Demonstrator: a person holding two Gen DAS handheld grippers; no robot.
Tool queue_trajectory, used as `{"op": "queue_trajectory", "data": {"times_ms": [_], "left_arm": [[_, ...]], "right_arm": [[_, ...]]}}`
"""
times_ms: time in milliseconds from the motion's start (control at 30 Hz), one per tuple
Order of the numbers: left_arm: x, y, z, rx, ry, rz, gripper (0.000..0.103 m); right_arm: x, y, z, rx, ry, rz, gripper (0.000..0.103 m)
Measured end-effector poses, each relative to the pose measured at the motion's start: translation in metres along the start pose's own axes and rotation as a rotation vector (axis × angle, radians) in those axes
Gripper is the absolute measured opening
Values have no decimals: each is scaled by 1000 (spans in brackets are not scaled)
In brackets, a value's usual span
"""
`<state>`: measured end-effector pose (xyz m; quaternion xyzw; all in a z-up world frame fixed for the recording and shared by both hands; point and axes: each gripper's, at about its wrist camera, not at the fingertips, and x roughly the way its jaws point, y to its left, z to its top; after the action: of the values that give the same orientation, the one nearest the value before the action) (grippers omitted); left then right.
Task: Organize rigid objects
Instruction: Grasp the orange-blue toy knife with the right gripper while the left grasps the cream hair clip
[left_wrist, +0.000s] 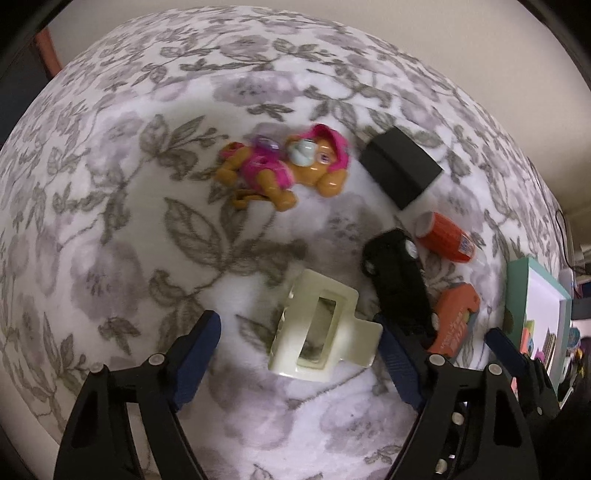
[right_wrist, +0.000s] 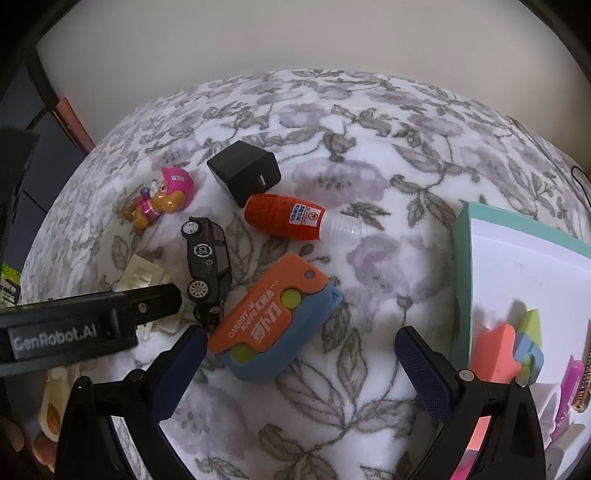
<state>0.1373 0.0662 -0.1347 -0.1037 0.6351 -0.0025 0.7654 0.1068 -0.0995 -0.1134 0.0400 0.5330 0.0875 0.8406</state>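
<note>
A cream hair claw clip (left_wrist: 321, 328) lies on the floral blanket between the fingers of my left gripper (left_wrist: 297, 319). The right finger is at the clip's tab and the left finger stands clear of it, so the jaws are open. In the right wrist view the clip (right_wrist: 140, 275) is partly hidden behind the left gripper's black body (right_wrist: 74, 332). My right gripper (right_wrist: 299, 336) is open over an orange and blue toy carrot knife (right_wrist: 273, 317), with a wide gap on its right side. A black toy car (right_wrist: 207, 262) lies just left of the knife.
A pink toy dog (left_wrist: 284, 170), a black charger cube (left_wrist: 400, 166) and an orange glue bottle (right_wrist: 295, 218) lie further back. A teal-rimmed white tray (right_wrist: 461, 277) at the right holds several coloured pieces. The blanket (left_wrist: 147, 221) drops off at the left.
</note>
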Motion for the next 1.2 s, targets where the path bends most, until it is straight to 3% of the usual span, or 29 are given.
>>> {"op": "queue_trajectory", "data": {"times_ms": [200, 333, 700, 867, 1200], "left_arm": [[0, 25, 5, -61, -8, -3, 85], [1, 32, 9, -70, -5, -9, 85], [1, 31, 6, -86, 2, 3, 83], [2, 33, 8, -97, 2, -5, 83], [2, 39, 9, -129, -5, -37, 83]], "right_arm": [[-16, -8, 8, 63, -49, 53, 102], [-15, -13, 12, 112, -61, 10, 90], [6, -13, 22, 196, -28, -11, 82], [11, -2, 18, 119, -11, -66, 80], [1, -4, 3, 42, 28, -107, 54]]}}
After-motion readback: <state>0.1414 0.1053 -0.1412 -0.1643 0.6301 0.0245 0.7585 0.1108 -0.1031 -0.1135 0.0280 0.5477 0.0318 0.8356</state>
